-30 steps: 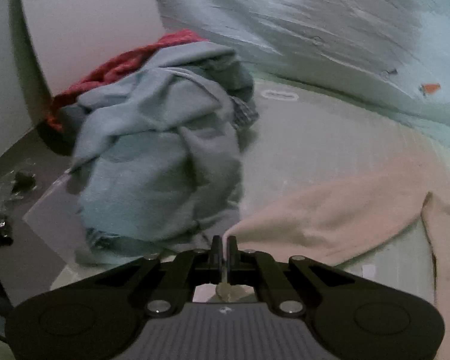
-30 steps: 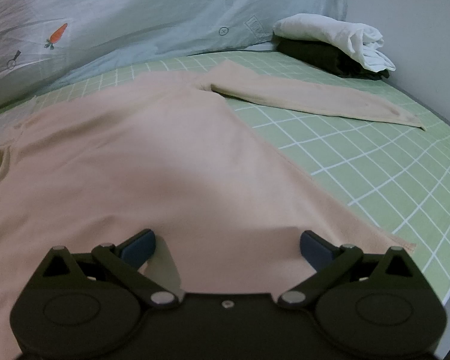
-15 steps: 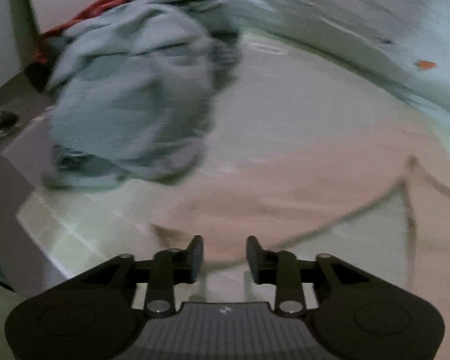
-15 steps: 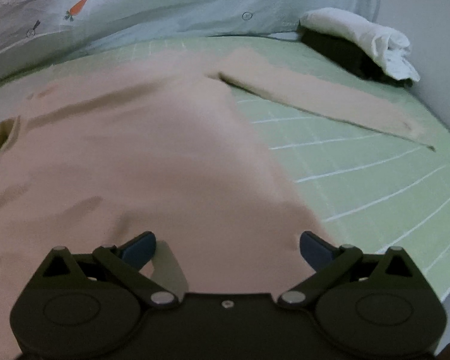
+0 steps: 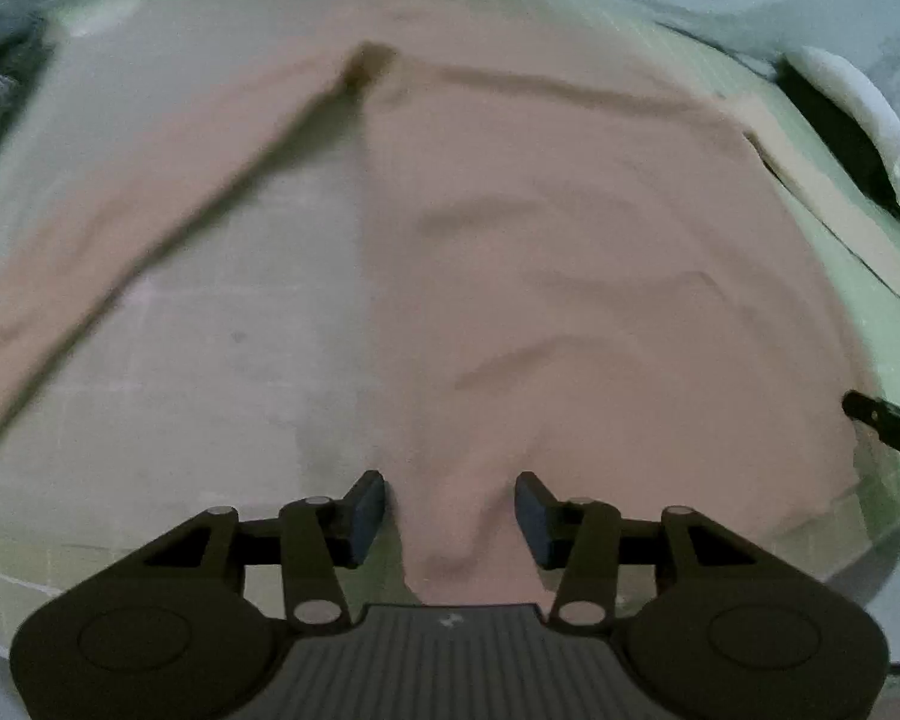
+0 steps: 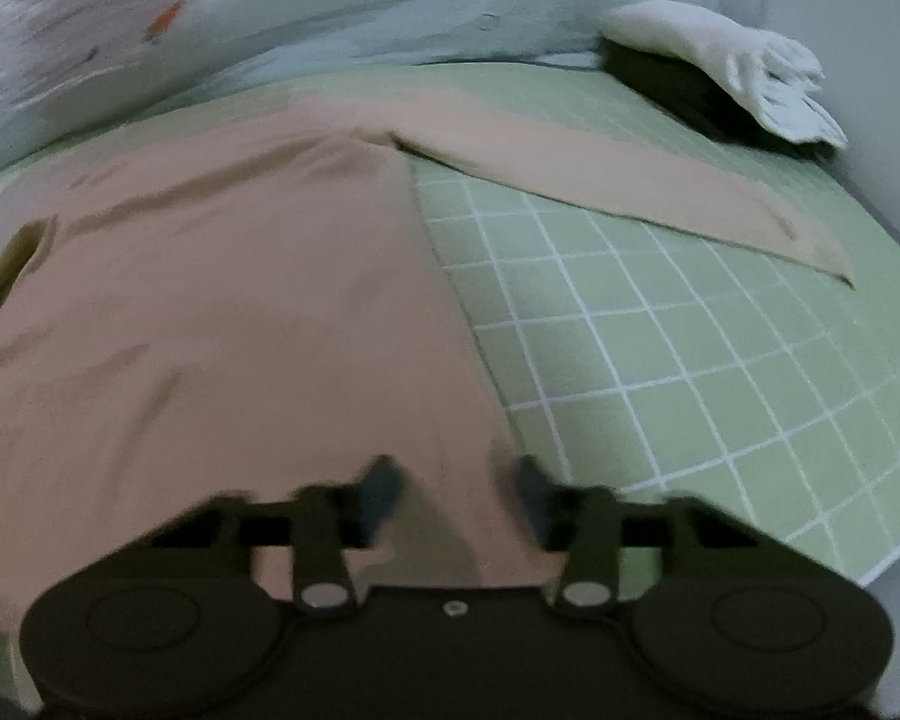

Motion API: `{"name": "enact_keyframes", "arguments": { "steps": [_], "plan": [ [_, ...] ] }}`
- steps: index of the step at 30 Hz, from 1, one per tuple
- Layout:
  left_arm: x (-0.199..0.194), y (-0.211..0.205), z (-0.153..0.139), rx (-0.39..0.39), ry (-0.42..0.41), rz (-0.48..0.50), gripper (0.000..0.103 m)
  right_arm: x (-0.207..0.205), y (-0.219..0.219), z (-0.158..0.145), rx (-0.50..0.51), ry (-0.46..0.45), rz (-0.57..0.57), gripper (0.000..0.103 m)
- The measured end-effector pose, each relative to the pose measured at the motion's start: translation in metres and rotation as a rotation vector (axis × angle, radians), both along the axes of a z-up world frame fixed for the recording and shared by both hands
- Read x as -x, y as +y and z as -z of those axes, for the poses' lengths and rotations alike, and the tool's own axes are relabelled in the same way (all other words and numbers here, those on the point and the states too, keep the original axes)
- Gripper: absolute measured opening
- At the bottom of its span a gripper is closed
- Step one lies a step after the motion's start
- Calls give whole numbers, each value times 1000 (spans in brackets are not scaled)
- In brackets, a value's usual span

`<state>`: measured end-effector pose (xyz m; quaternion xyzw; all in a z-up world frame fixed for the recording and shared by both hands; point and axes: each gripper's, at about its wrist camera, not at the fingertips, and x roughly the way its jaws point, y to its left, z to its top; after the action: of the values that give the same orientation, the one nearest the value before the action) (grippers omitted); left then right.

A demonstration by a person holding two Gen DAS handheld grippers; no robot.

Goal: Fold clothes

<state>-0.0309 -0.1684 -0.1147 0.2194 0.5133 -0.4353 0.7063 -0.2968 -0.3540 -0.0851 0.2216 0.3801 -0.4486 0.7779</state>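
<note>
— Since the peach long-sleeved top [image 5: 600,276] is the thing being folded, where does it lie?

— Flat on the bed [image 6: 660,360], on a green sheet with a white grid. Its body runs away from both cameras, and its hem is nearest them. One sleeve [image 6: 618,180] stretches out to the right over the grid; the other sleeve [image 5: 120,228] slants off to the left.

— And the left hand-held gripper [image 5: 450,516]?

— Its fingers stand apart at the hem's left corner, with a raised ridge of the peach cloth between them. I cannot tell whether the pads touch the cloth.

— The right hand-held gripper [image 6: 453,492]?

— Blurred, but its fingers are also apart, at the hem's right corner, with the cloth's side edge running up between them. A dark part of it shows at the right edge of the left wrist view.

— What lies farther out?

— At the far right of the bed, a folded white garment [image 6: 732,66] rests on top of a dark garment [image 6: 678,96]. Beyond the top's shoulders lies a pale blue duvet [image 6: 270,12] with small orange prints, and a pale wall [image 6: 870,60] stands to the right.
</note>
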Motion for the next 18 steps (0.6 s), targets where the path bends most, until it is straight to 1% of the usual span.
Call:
{"name": "enact_keyframes", "arguments": {
  "steps": [1, 2, 3, 5, 6, 9, 11, 12, 13, 14, 15, 16, 17, 18],
  "plan": [
    [4, -2, 0, -11, -19, 4, 45, 2, 1, -2, -7, -3, -18, 9],
    [5, -4, 0, -28, -42, 4, 36, 5, 1, -6, -18, -9, -35, 7],
    [6, -4, -1, -41, -50, -4, 6, 7, 1, -10, -30, -16, -51, 6],
    [2, -1, -5, -40, 11, -50, 6, 12, 2, -17, -52, -29, -85, 6],
    [0, 3, -10, -36, 20, -75, 6, 14, 3, -20, -63, -35, -101, 6],
    [0, 13, -15, -47, 18, -110, 6, 21, 4, -31, -97, -55, -151, 6],
    [1, 14, -14, -62, 32, -125, 7, 22, 0, -22, -143, -35, -172, 6],
    [4, 13, -14, -65, 26, -132, 9, 21, -2, -18, -158, -19, -178, 9],
    [6, 11, -14, -68, 20, -139, 10, 21, -3, -15, -165, -1, -184, 13],
    [9, 9, -15, -70, 12, -142, 12, 21, -4, -15, -153, 9, -183, 29],
    [11, 7, -18, -65, 0, -137, 18, 21, -5, -18, -127, 13, -177, 51],
    [14, 7, -21, -54, -12, -130, 25, 22, -7, -22, -99, 12, -169, 60],
    [16, 7, -24, -43, -24, -126, 27, 22, -10, -24, -74, 7, -154, 72],
    [16, 6, -27, -33, -34, -128, 30, 21, -12, -26, -53, 2, -138, 79]
  ]
}}
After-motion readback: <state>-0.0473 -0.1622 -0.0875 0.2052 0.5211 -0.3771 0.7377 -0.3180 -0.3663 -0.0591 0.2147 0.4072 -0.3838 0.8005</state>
